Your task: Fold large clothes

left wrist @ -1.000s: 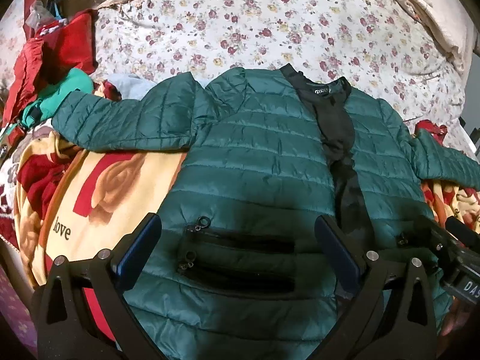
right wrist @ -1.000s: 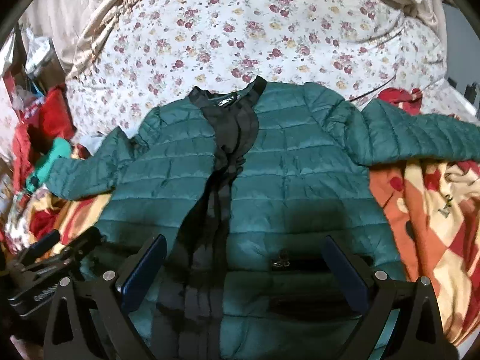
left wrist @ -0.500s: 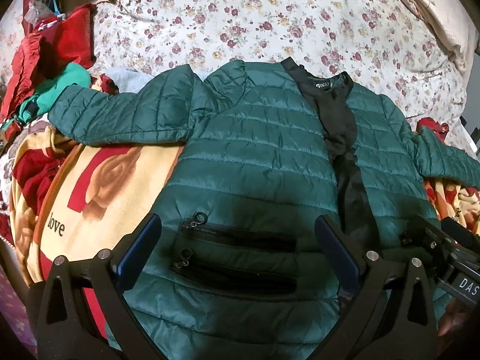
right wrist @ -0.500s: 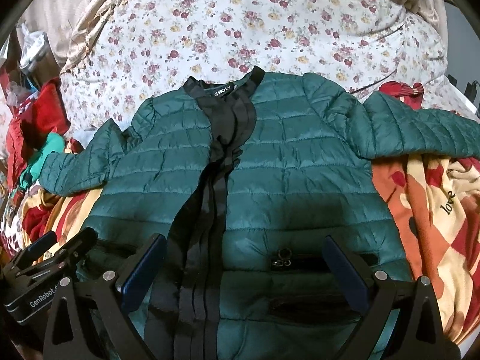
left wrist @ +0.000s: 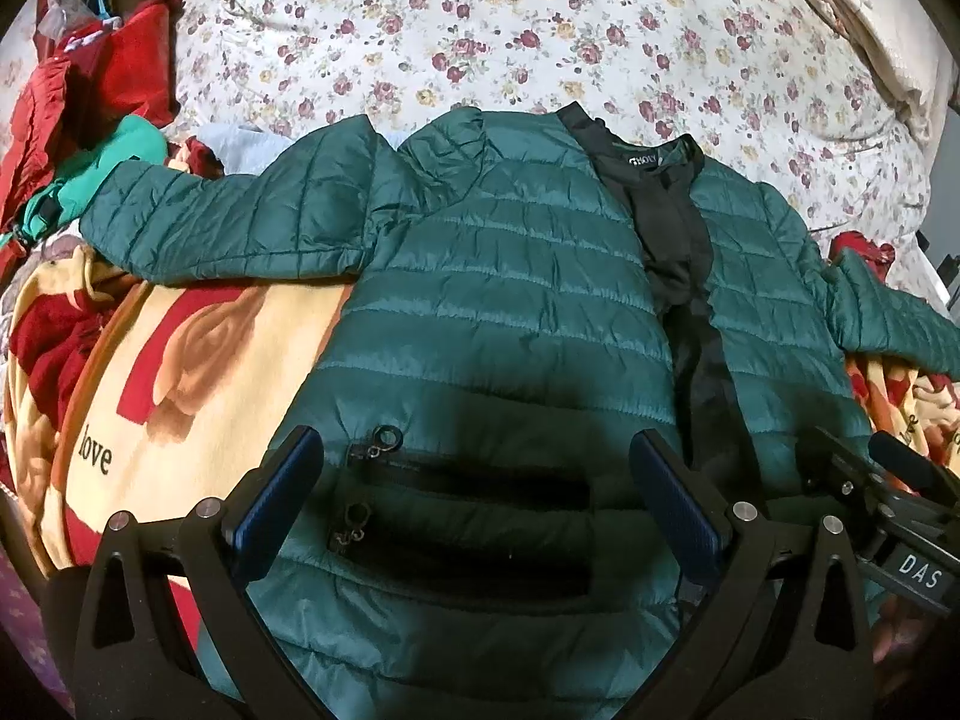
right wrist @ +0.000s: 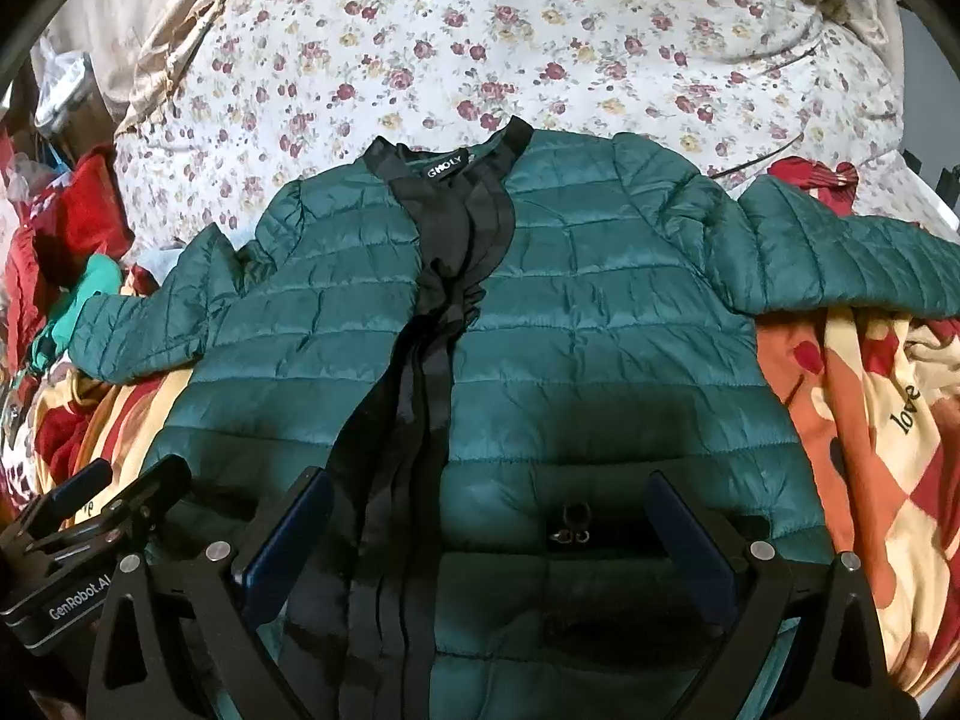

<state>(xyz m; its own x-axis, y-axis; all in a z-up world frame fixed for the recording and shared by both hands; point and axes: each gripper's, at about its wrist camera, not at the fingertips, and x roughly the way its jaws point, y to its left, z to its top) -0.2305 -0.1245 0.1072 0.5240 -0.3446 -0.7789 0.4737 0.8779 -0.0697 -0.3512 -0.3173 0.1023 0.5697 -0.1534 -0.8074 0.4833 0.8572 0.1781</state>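
Observation:
A dark green quilted jacket (left wrist: 510,300) with a black front placket lies face up on the bed, both sleeves spread out sideways; it also shows in the right wrist view (right wrist: 600,324). My left gripper (left wrist: 474,498) is open and empty over the jacket's lower left panel with its two zip pockets. My right gripper (right wrist: 489,534) is open and empty over the lower right panel, beside the placket. Each gripper shows at the edge of the other's view: the right one in the left wrist view (left wrist: 888,510), the left one in the right wrist view (right wrist: 90,534).
A floral sheet (left wrist: 540,30) covers the far bed. A yellow and red "love" blanket (left wrist: 180,372) lies under the jacket. Red and teal clothes (left wrist: 78,138) are piled at the left. A red cloth (right wrist: 810,174) lies behind the right sleeve.
Both grippers have drawn back and up a little, so the jacket sits lower and farther in both views. The jacket has not moved. Both stay open.

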